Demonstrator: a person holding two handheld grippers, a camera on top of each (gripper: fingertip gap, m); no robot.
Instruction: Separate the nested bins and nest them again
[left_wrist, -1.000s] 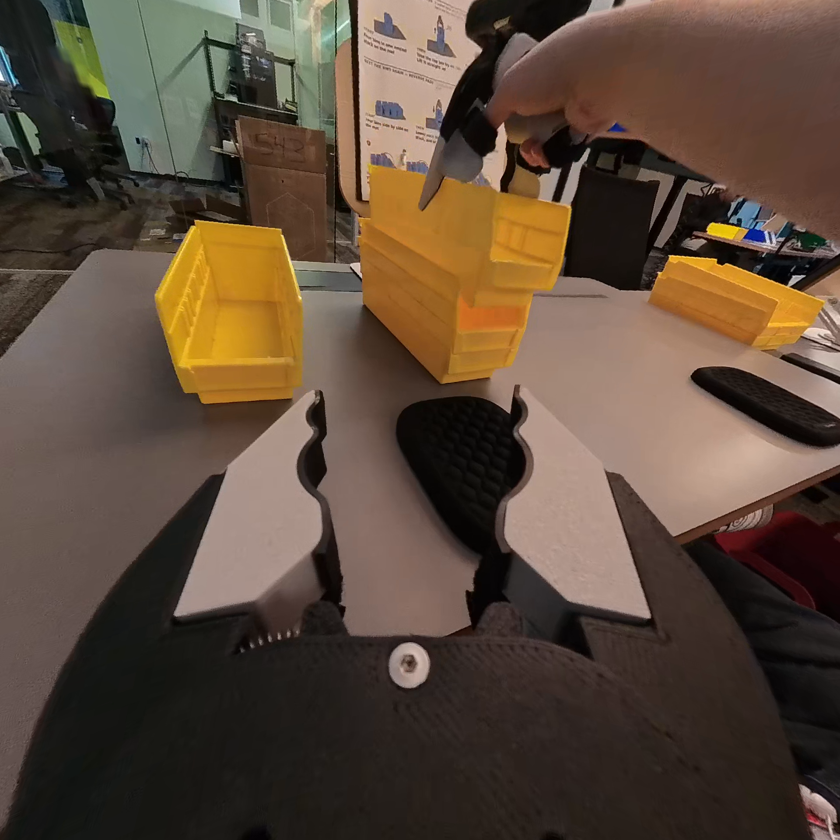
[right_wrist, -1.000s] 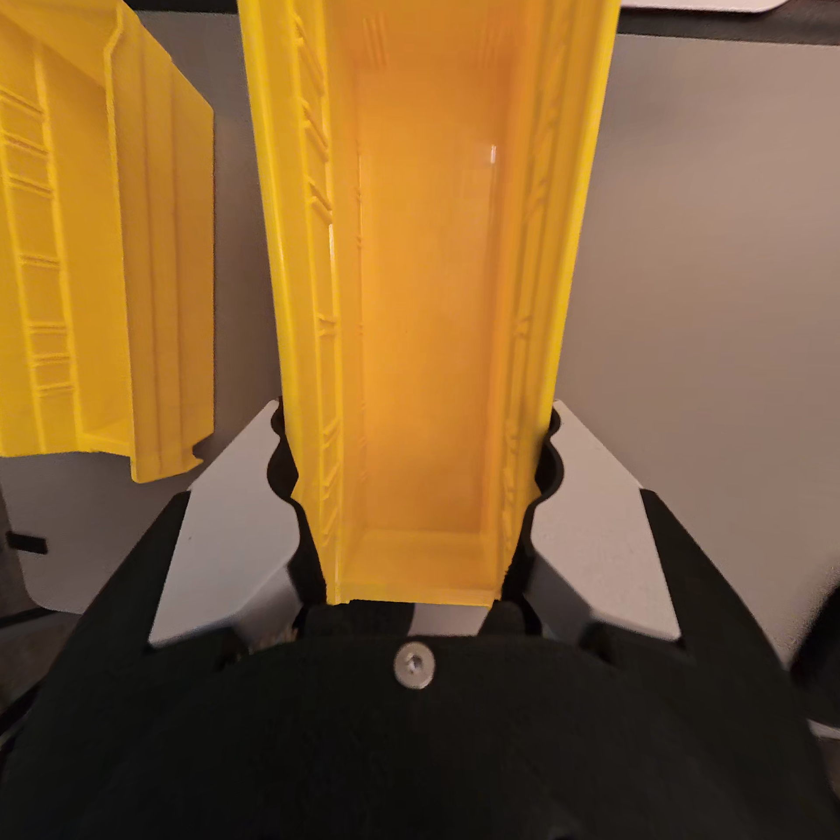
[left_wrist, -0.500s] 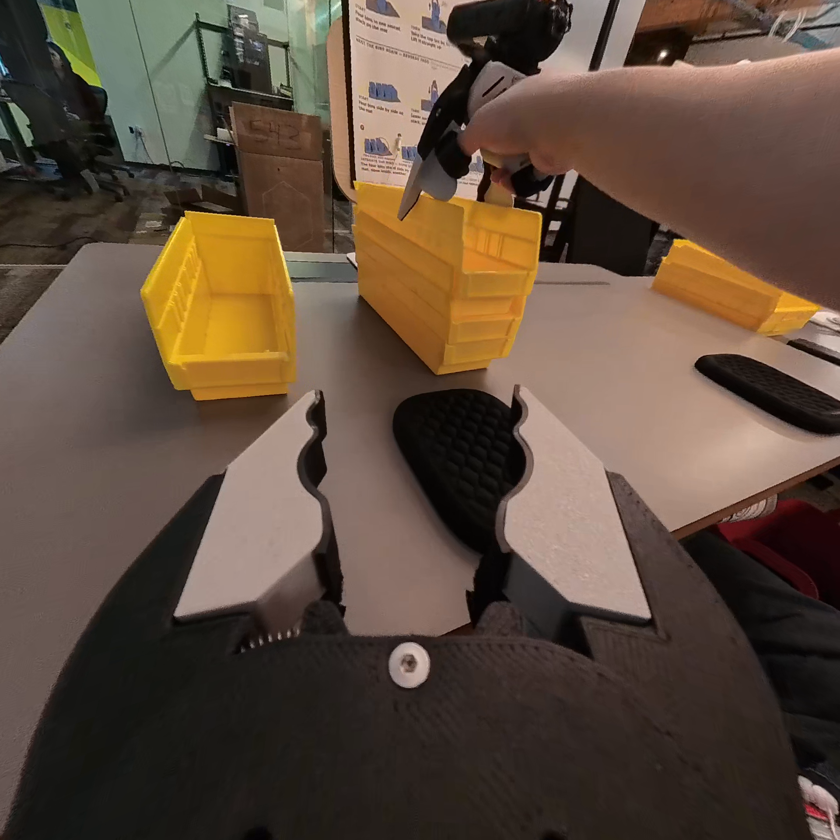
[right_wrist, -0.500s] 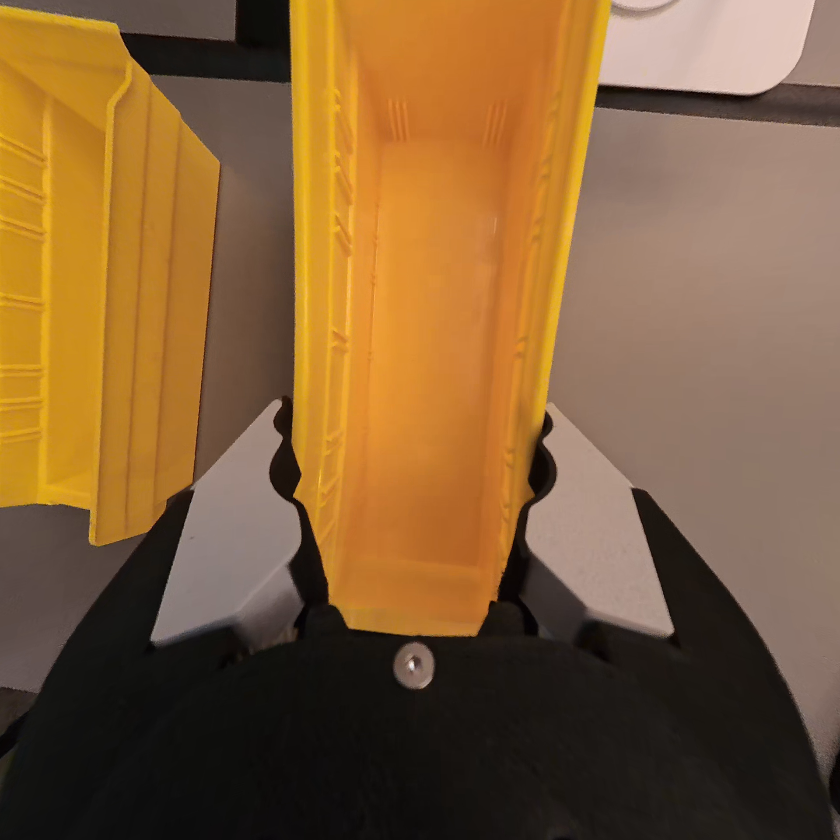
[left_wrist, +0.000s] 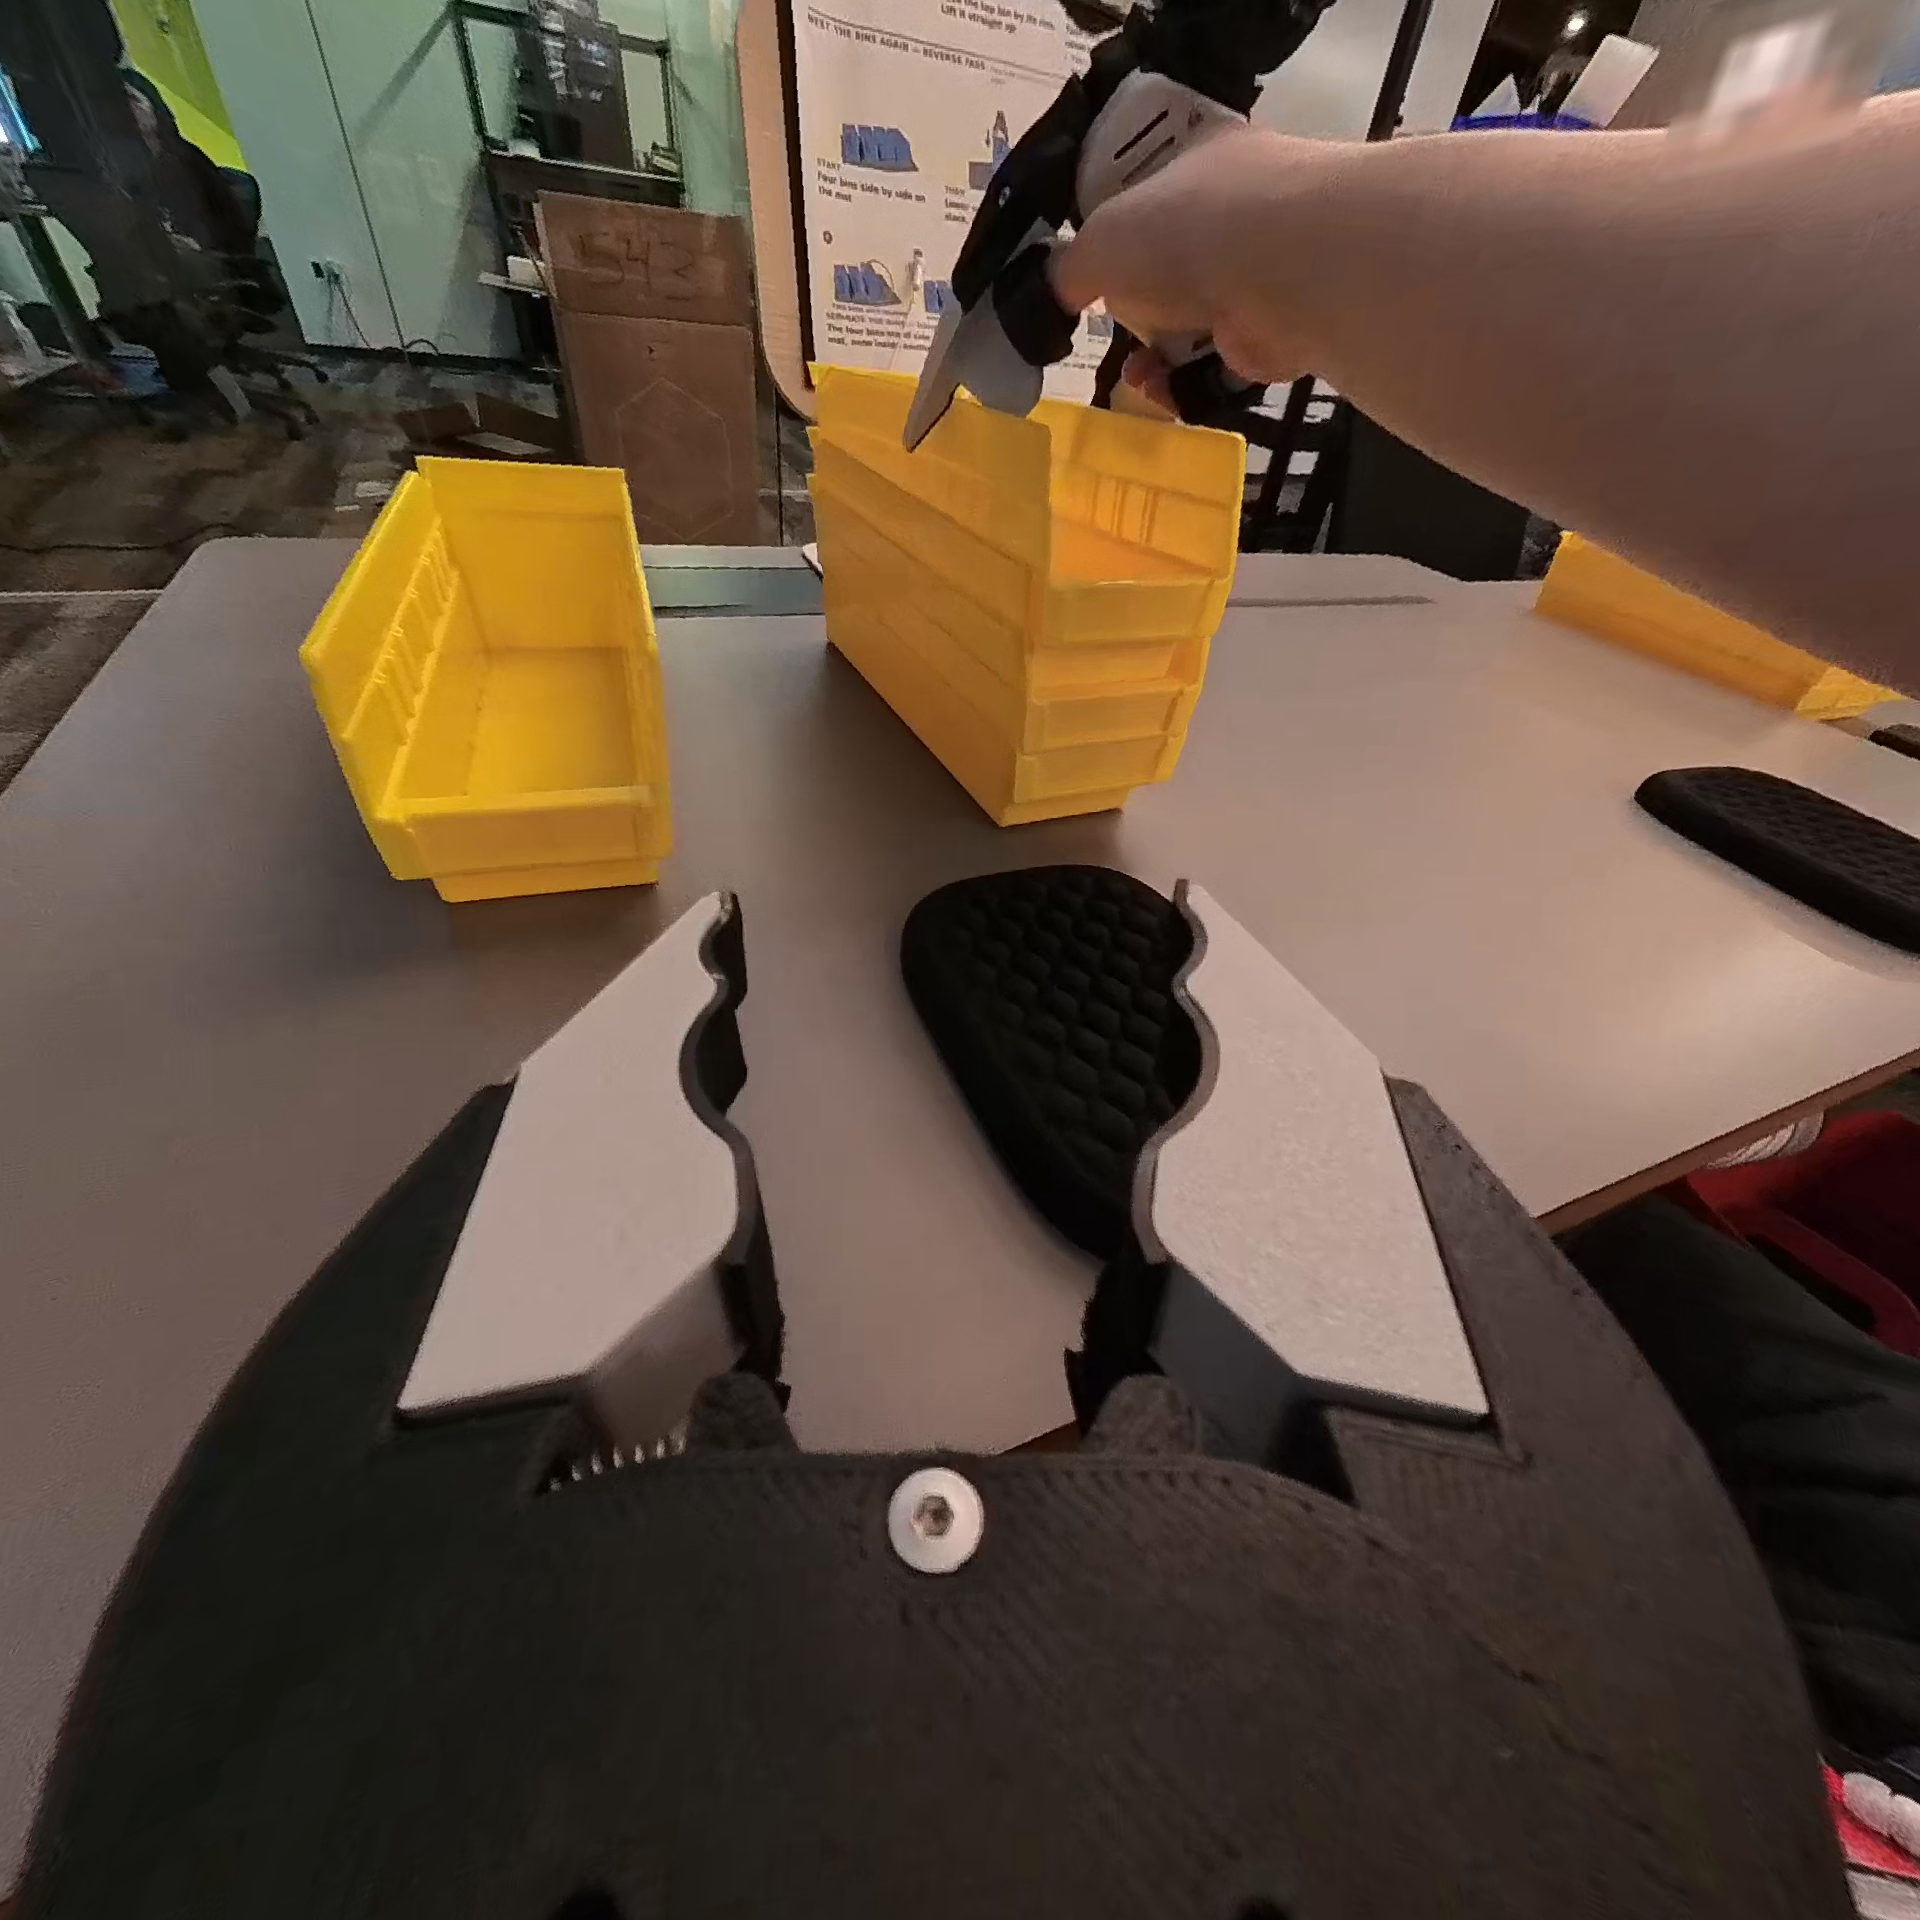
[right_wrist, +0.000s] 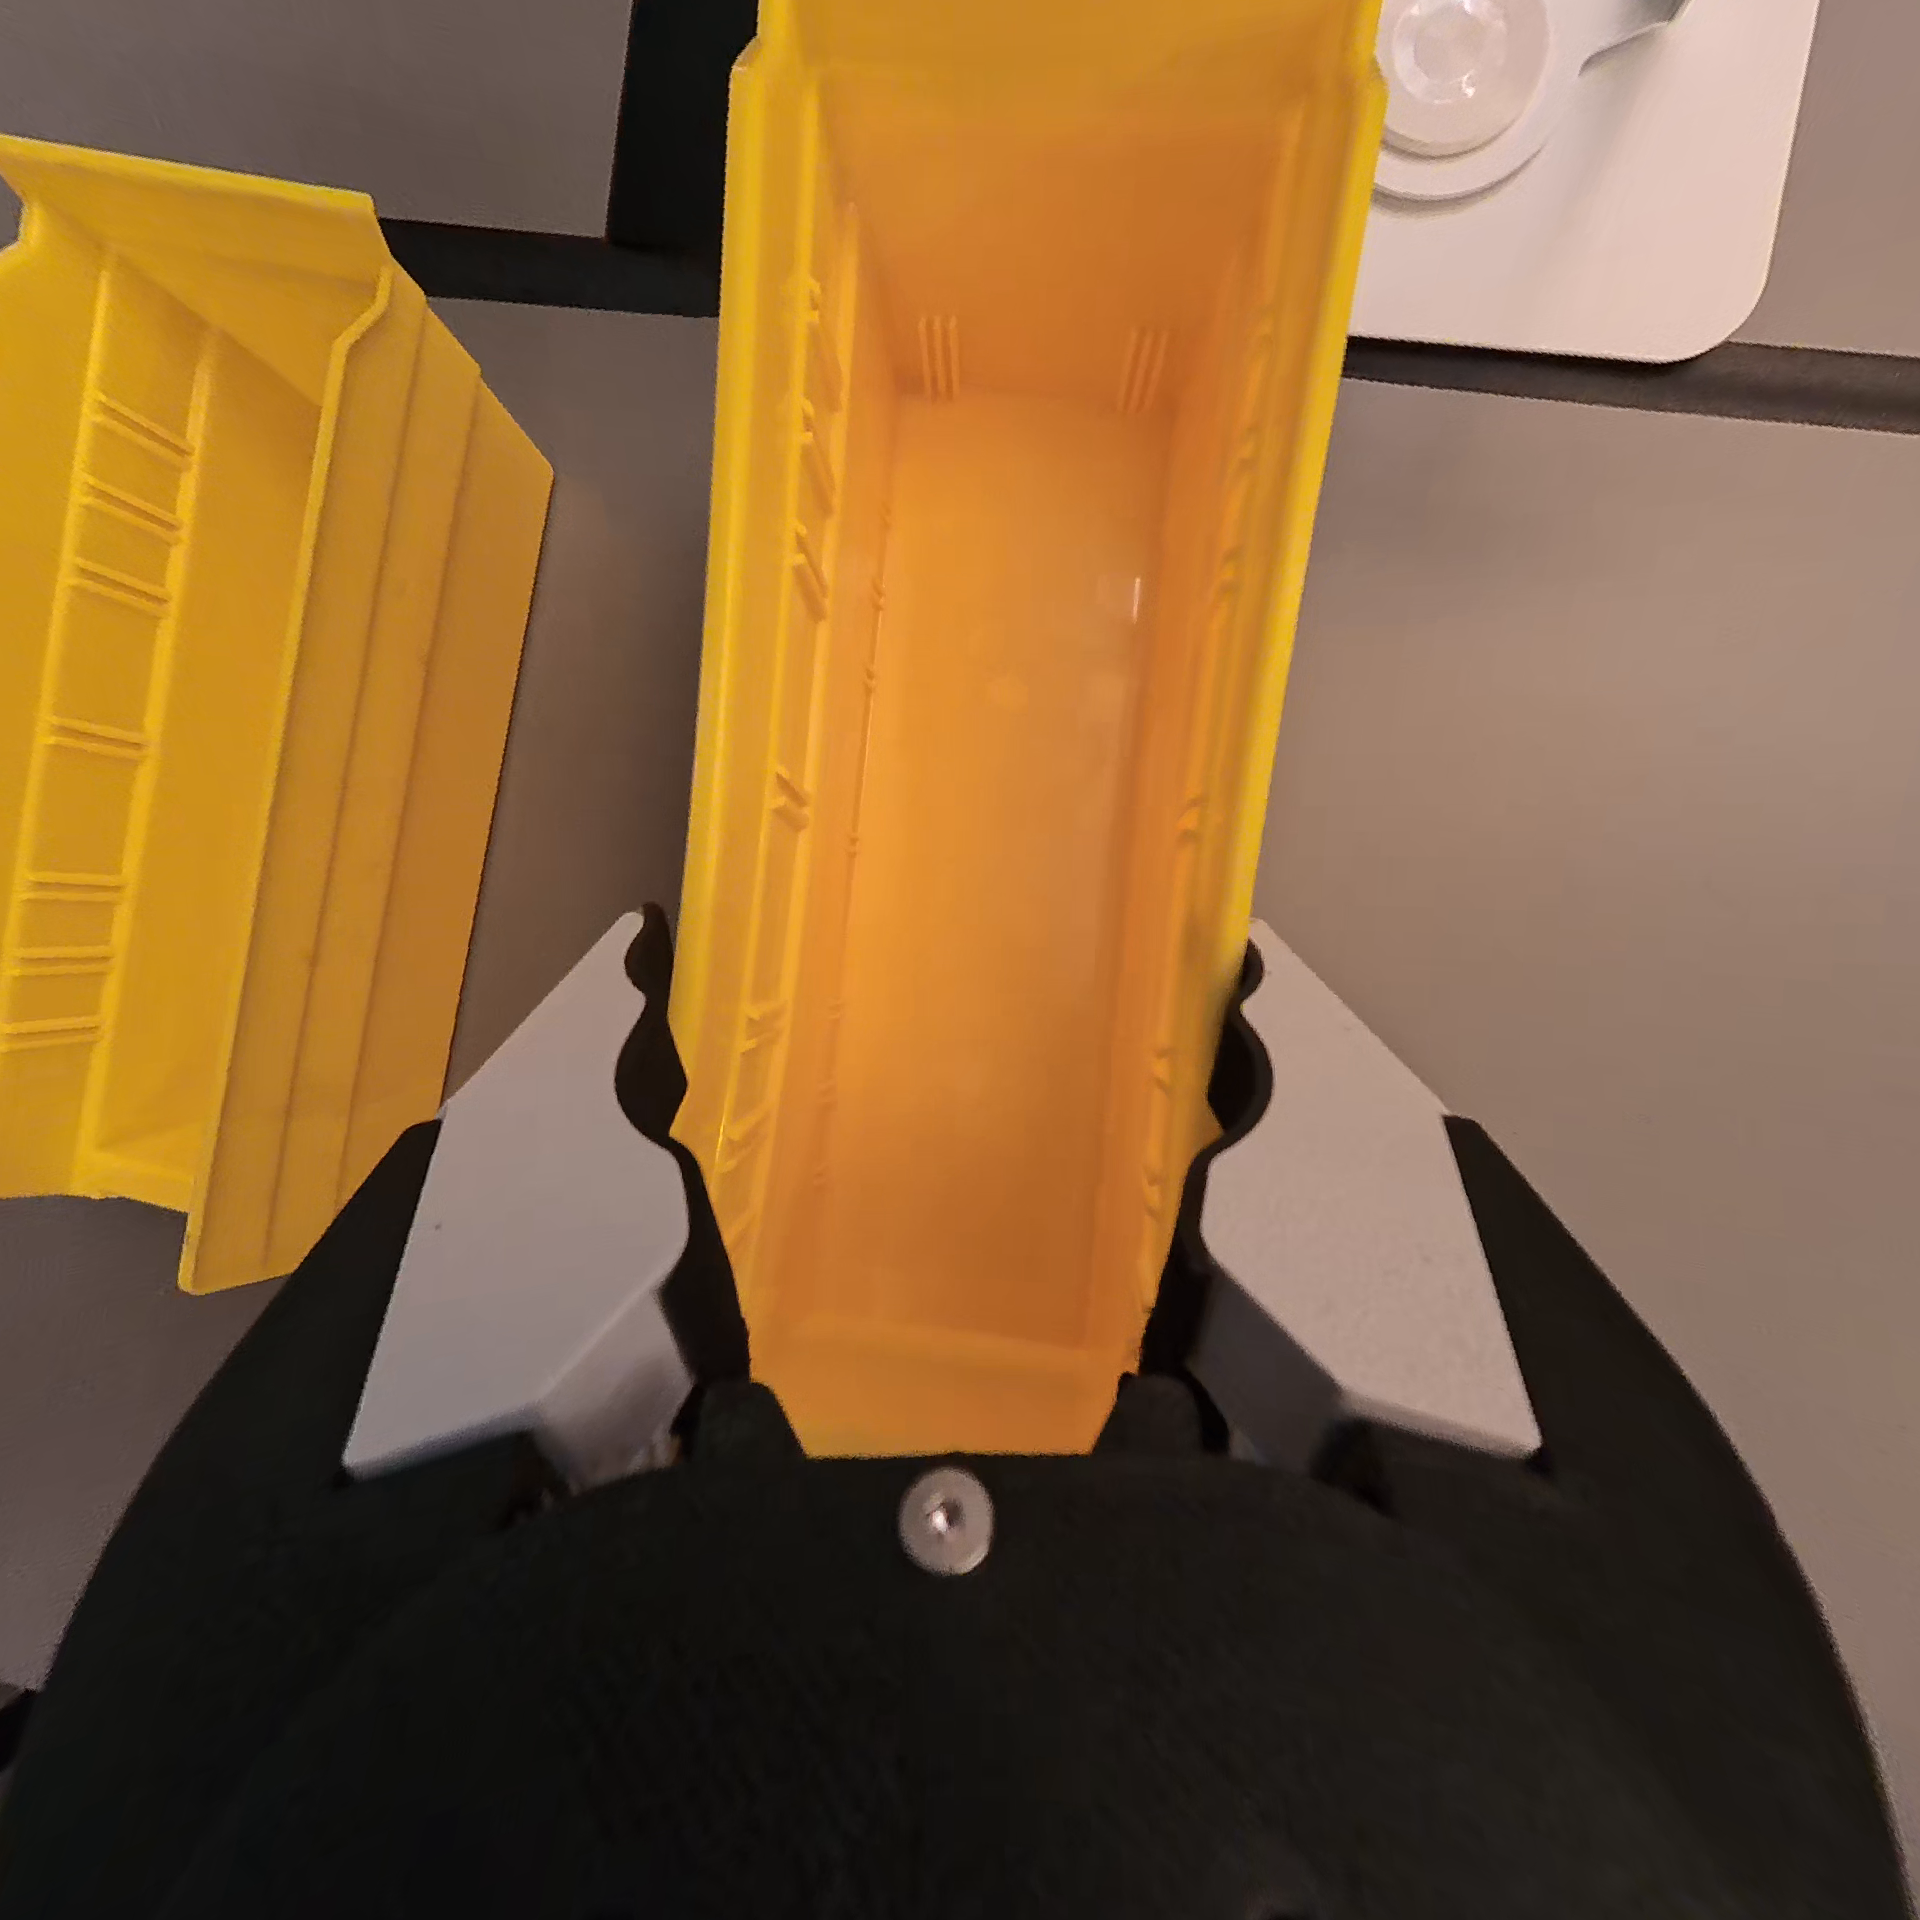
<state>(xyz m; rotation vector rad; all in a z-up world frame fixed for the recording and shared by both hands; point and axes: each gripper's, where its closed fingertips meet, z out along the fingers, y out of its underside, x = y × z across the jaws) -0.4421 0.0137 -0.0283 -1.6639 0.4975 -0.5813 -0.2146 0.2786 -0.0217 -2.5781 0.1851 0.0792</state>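
Left gripper: black textured body, one silver hex screw, pale grey wedge fingers with wavy black pads | Right gripper: same black body, screw, grey fingers | Seen afar: white-and-black handle, bare forearm, no sleeve

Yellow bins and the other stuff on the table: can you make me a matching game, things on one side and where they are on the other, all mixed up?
Things:
1. lone yellow bin
2. top bin of the stack
3. black pad
4. left gripper

Places or states:
A. lying on the table between the near fingers
B. standing by itself, left of the stack
C. open, holding nothing
D. between the right gripper fingers, its side walls against the pads

Pairs: 1-B, 2-D, 3-A, 4-C
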